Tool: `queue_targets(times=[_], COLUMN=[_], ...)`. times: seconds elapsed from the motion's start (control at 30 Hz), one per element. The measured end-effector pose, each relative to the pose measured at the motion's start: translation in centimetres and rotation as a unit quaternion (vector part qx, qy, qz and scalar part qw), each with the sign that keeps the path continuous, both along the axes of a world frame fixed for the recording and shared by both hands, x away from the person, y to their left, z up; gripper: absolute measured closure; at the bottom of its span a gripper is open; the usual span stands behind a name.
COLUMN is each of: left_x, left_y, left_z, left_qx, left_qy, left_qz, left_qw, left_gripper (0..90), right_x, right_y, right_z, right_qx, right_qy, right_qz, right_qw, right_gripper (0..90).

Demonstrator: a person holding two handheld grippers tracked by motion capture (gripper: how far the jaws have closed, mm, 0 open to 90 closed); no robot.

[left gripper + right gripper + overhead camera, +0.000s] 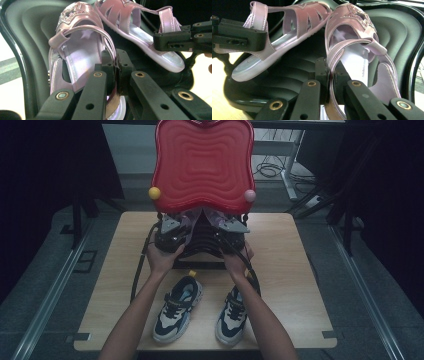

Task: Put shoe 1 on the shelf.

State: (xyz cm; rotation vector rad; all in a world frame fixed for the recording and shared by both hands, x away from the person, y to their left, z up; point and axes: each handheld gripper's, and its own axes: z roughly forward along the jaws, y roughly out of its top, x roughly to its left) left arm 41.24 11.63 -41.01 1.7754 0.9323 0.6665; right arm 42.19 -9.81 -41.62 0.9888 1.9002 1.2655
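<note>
On the wooden tabletop (280, 250) stands a black case (200, 247) with a raised red lid (202, 162). Over its black ribbed interior, each gripper holds one pink sandal.

The left gripper (115, 68) has its fingers closed narrow on the side strap of the left sandal (80, 50), which carries a glittered star on its toe strap. In the high view this gripper (169, 234) sits at the case's left edge, held by the left hand (161, 257).

The right gripper (329, 73) likewise has its fingers pinched narrow on the strap of the right sandal (359, 45); in the high view it (231, 227) sits at the case's right edge.

The sandals lie close together, toes toward the lid.

Nearer the person, two sneakers (177, 307) rest side by side on the tabletop.
</note>
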Motion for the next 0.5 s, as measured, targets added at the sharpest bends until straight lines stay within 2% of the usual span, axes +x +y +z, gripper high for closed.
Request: queue_targets(times=[0.03,0.1,0.2,0.3,0.37,0.5], left_x=[0.2,0.1,0.1,0.2,0.2,0.2], left_y=[-0.2,-0.5,-0.8,-0.7,-0.7,-0.9], left_z=[-0.3,-0.5,-0.7,-1.1,-1.6,-2.4], left_qx=[-0.003,0.012,0.019,0.016,0.020,0.026], left_qy=[0.001,-0.006,-0.009,-0.003,0.003,0.012], left_qz=[-0.001,-0.003,-0.004,-0.006,-0.009,-0.012], left_qw=[1.0000,0.9999,0.9998,0.9998,0.9998,0.9995], left_gripper=[87.0,87.0,86.9,86.9,86.8,85.6], right_x=[0.1,0.3,0.4,0.5,0.5,0.6], right_y=[0.0,0.1,0.2,0.3,0.3,0.2], right_z=[-0.1,-0.4,-0.6,-0.9,-1.2,-1.7], right_qx=[-0.002,-0.004,-0.010,-0.016,-0.015,-0.015], right_qy=[0.002,0.004,0.004,0.011,0.025,0.033], right_qz=[-0.001,-0.002,-0.001,0.003,0.002,0.008], right_qw=[1.0000,1.0000,0.9999,0.9998,0.9996,0.9993], right_gripper=[85.3,85.3,85.3,84.9,84.6,83.4])
